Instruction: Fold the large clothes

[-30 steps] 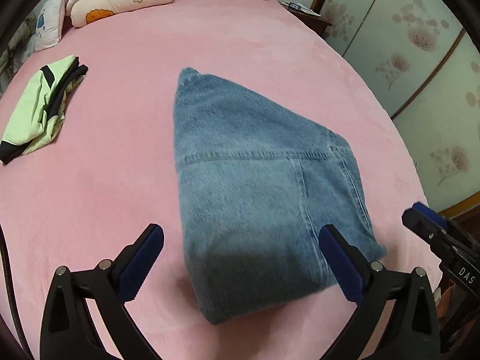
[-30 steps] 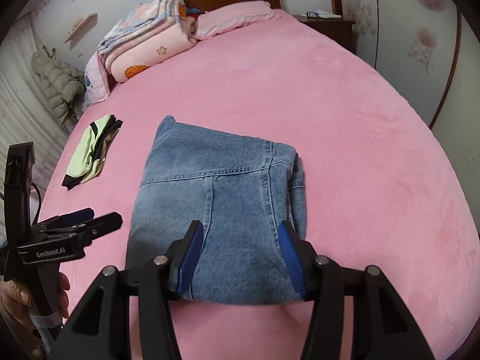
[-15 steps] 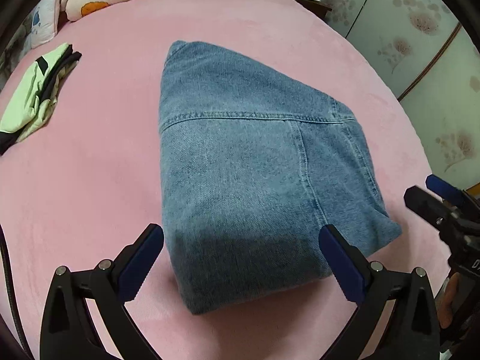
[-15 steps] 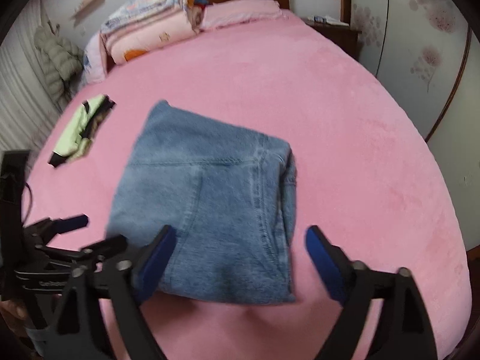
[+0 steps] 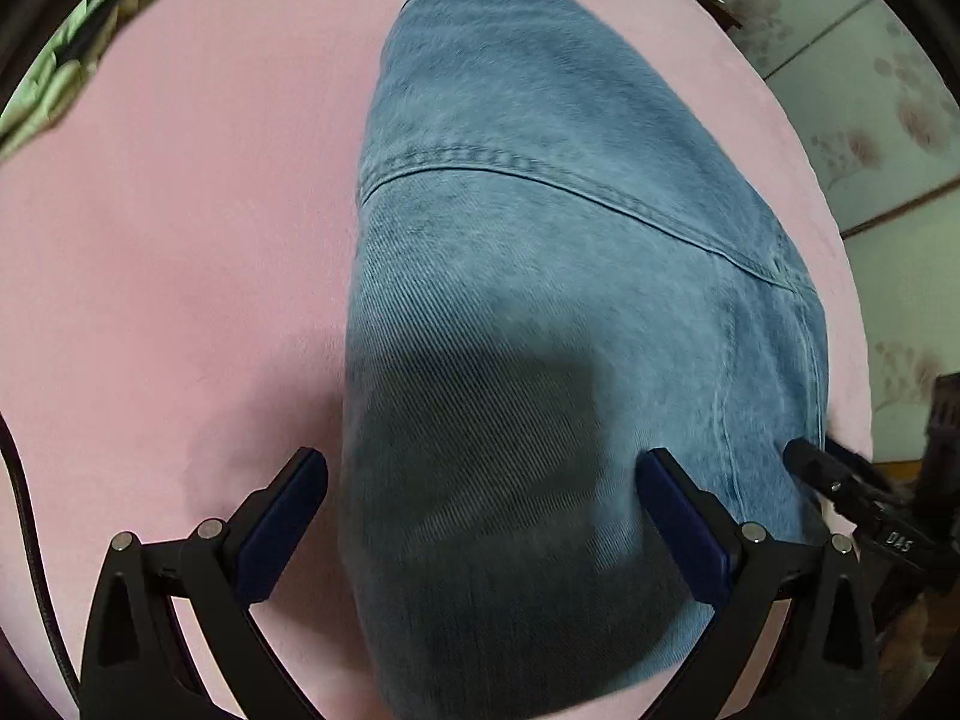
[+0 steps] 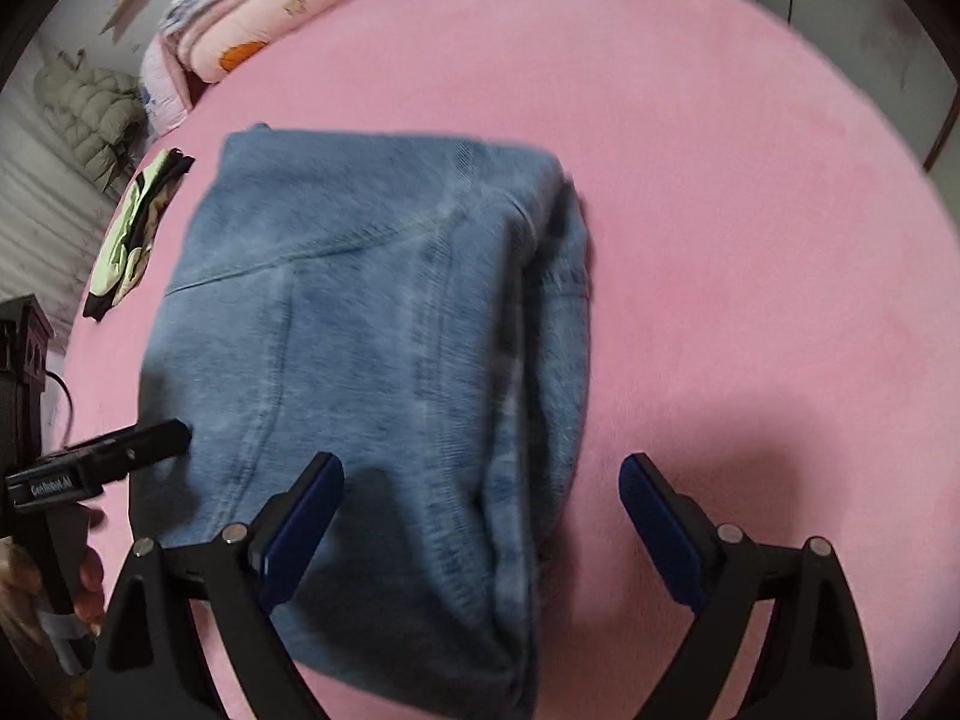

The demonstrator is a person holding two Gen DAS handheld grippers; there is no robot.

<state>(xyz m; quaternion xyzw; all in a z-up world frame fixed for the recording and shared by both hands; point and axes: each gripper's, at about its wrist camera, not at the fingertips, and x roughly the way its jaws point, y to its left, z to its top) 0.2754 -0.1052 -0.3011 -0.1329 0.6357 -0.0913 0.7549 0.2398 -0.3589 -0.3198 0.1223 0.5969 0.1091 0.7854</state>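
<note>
Jeans [image 5: 540,276] lay folded into a thick blue block on the pink bed [image 5: 180,252], seams and a yoke line showing on the top layer. Their near end ran below the frame edge in the left wrist view, and a dark shadow covered that part. In the right wrist view the jeans [image 6: 360,312] were smeared by motion blur; stacked layers showed along their right side, but the layers could not be counted.

Left tool [image 5: 480,516] hung over the near end of the jeans, spread wide and gripping nothing, its left finger over the bed and its right finger over the denim. Whether the fingers touched the cloth could not be told. Right tool [image 6: 480,516] was likewise spread and empty, straddling the right edge of the jeans, with one finger over denim and the other over bare bed.

Each tool appeared in the other's view only as a dark, partly cut-off tip at the jeans' edge: the right tool [image 5: 840,480] and the left tool [image 6: 120,450].

Farther off lay a green garment [image 6: 135,234], cropped and blurred in the left view. Quilts [image 6: 258,6] sat stacked at the bed's far end, beside a grey puffy coat [image 6: 90,114].
</note>
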